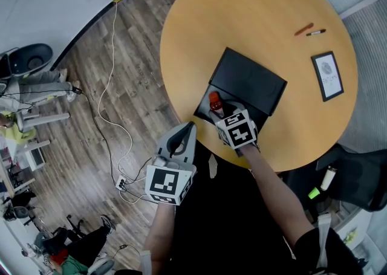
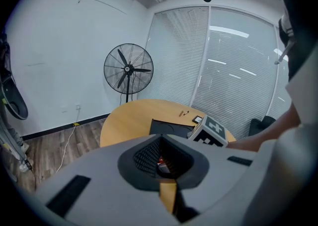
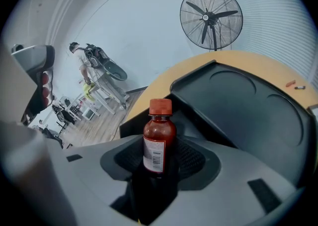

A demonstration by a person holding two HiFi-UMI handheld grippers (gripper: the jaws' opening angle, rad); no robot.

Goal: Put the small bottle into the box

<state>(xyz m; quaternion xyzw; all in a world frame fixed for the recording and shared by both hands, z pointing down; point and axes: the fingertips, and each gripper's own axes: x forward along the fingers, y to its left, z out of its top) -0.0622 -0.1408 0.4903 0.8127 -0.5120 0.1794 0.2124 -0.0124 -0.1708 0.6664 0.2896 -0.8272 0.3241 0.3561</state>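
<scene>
Right gripper view: right tongs (image 3: pixel 159 164) clamp small bottle (image 3: pixel 159 138) upright, red cap up, over open black box (image 3: pixel 243 106). Left tongs (image 2: pixel 161 161) closed, empty, just off tabletop (image 1: pixel 254 20).

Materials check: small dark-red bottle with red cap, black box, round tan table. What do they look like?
The small dark-red bottle: glossy translucent body, plastic or glass, can't tell; its matte red cap looks plastic, with a printed barcode label. The black box: matte, round recesses moulded in the lid, likely plastic. The round tan table: smooth wood-coloured top, probably laminate.
</scene>
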